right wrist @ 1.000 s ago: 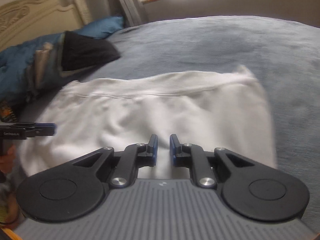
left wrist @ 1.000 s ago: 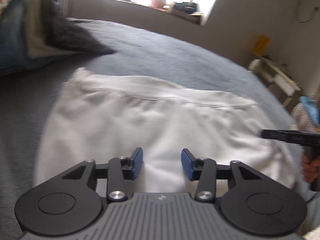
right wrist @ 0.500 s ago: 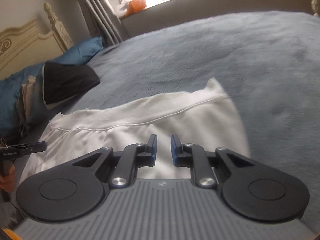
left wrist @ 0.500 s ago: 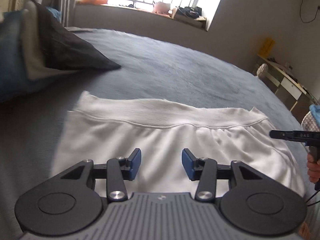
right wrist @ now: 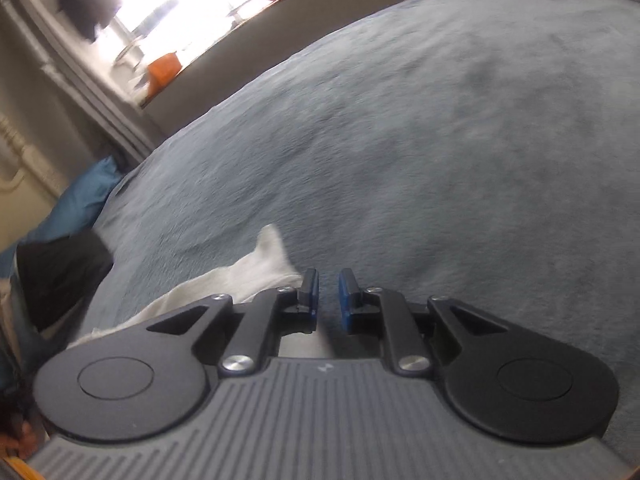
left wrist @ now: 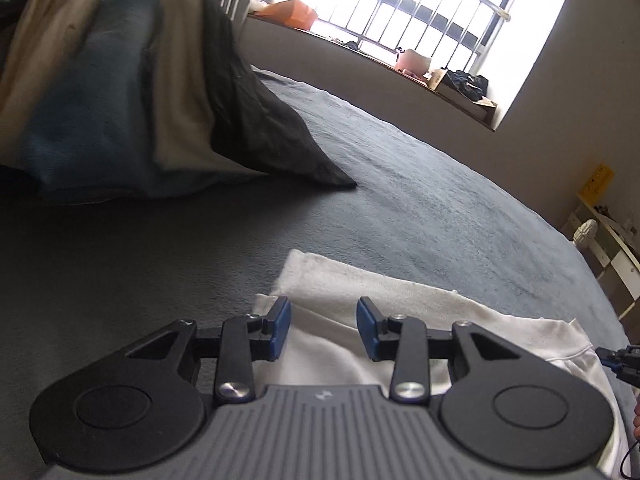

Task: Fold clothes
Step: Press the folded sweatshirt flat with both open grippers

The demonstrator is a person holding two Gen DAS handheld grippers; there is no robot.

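Bed: grey-blue blanket (left wrist: 420, 200) is spread across both views, window (left wrist: 420, 12) at upper right of the left view.
Pile: folded clothes (left wrist: 140, 92) are stacked at upper left.
Garment: white garment (left wrist: 400, 304) is laid flat at lower centre.
Left gripper (left wrist: 323, 328): jaws are spread over the garment's corner, having just been narrowing slightly; nothing is pinched.
Right gripper (right wrist: 328, 300): jaws are nearly together, a narrow gap left, nothing held; the garment's corner (right wrist: 264, 264) is seen just left.
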